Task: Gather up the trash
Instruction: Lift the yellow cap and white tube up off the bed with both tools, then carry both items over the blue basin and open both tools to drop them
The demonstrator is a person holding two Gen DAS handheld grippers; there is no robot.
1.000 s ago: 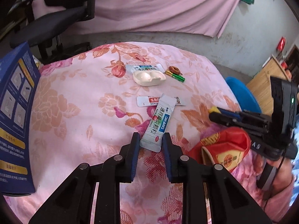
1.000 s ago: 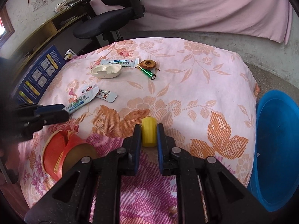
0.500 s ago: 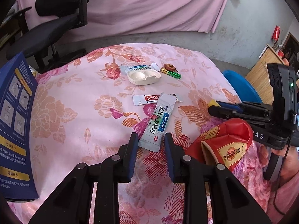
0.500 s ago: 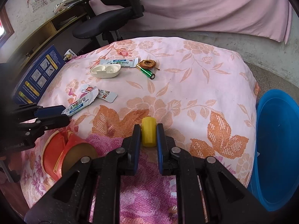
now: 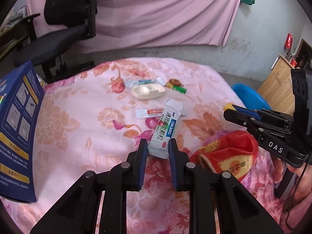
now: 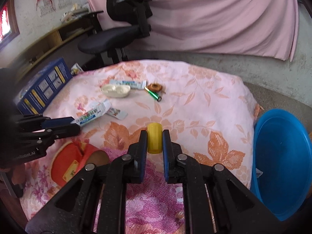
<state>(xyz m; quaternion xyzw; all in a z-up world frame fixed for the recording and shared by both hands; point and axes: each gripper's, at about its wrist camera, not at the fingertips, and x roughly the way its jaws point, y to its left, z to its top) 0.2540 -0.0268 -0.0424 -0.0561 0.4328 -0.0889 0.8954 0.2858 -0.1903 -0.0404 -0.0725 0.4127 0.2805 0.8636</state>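
Blue box (image 5: 17, 128) cut off at left edge; blue basin (image 5: 249, 97) partly behind hand-held gripper.

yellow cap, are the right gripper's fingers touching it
Touching: the right wrist view shows the yellow cap pinched between both fingers of the right gripper, no gap.

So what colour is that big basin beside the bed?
Bright blue basin, clearest in the right wrist view.

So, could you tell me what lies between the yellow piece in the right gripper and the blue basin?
Only bare floral cloth: in the right wrist view nothing lies between the yellow cylinder, clamped in the right gripper, and the blue basin.
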